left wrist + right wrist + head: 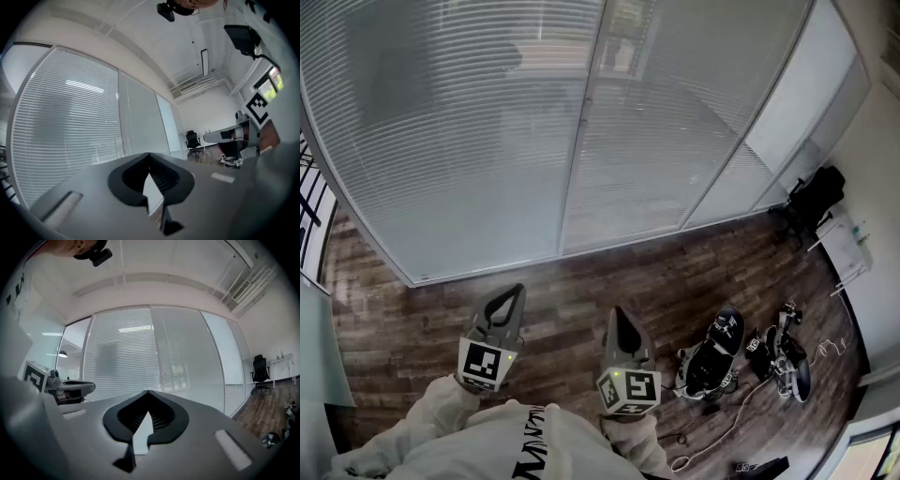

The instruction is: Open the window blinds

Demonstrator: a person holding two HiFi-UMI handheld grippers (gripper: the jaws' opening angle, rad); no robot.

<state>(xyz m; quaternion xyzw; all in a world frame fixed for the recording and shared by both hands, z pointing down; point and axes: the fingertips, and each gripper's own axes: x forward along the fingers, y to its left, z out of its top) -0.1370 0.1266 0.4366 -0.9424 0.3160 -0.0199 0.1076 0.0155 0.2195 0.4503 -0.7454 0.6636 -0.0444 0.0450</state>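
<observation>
Closed white slatted blinds (pixel 469 131) cover a tall glass wall ahead of me, split by a vertical frame post (pixel 581 122). They also fill the left gripper view (pixel 65 131) and the right gripper view (pixel 122 357). My left gripper (pixel 517 291) is held level over the wooden floor, well short of the blinds, shut and with nothing in it (pixel 149 154). My right gripper (pixel 614 312) is beside it, also shut and holding nothing (pixel 147 392). Each gripper shows at the edge of the other's view. I cannot make out a cord or wand.
A black office chair (pixel 811 202) and a white desk (pixel 844 248) stand at the far right. Dark equipment (pixel 712 356) and more gear (pixel 787 361) with a white cable lie on the floor to my right. A bare glass panel (pixel 802 94) adjoins the blinds.
</observation>
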